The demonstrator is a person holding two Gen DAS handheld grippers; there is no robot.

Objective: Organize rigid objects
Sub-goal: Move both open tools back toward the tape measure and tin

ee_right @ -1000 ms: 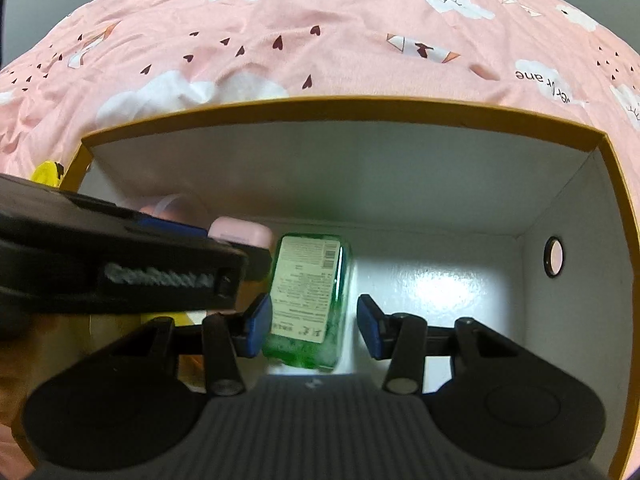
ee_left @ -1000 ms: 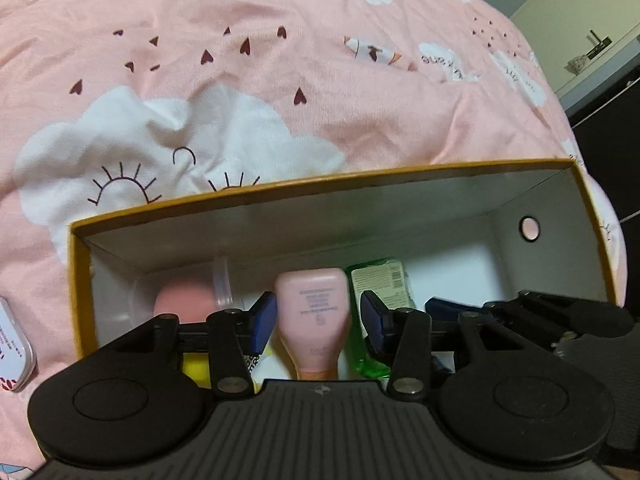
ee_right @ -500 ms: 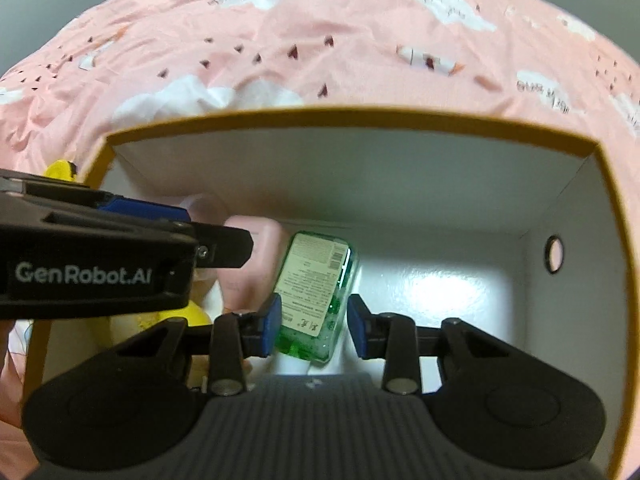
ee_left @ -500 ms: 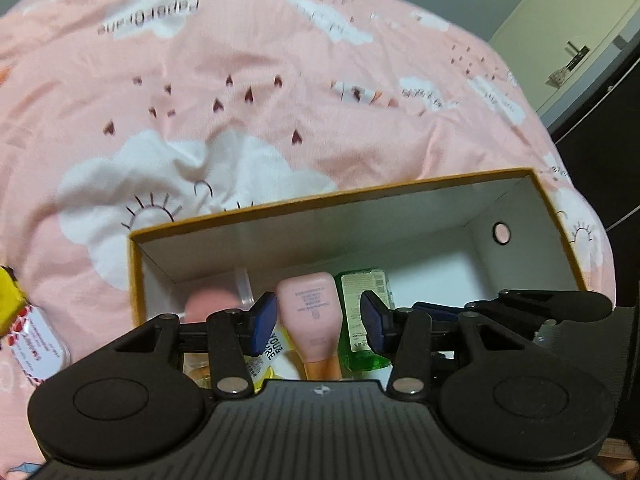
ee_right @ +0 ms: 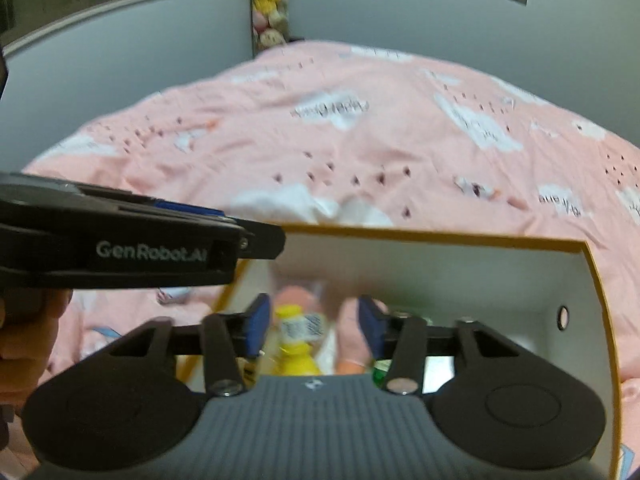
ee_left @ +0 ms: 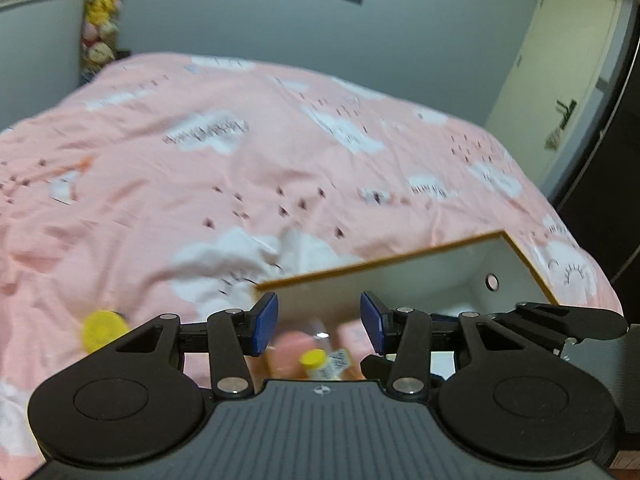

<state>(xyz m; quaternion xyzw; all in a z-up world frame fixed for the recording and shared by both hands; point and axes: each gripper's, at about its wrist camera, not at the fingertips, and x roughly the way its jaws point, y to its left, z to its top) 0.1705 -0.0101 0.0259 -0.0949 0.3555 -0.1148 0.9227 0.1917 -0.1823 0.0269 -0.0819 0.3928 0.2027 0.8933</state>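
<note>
Both claws have lifted back from the box since a second ago, so the room wall now shows. Left view: the left claw (ee_left: 319, 328) stands half open and empty; the box (ee_left: 520, 254) sits at four o'clock on the bed (ee_left: 200, 184), bottles (ee_left: 316, 354) blurred inside. Right view: the right claw (ee_right: 310, 326), its jaws just reopened, holds nothing above a yellow bottle (ee_right: 298, 344). The left one crosses at nine o'clock; swinging fast, they might clip each other or the rim.

One box (ee_right: 448, 236), two tools (ee_left: 319, 322) (ee_right: 310, 324)
</note>
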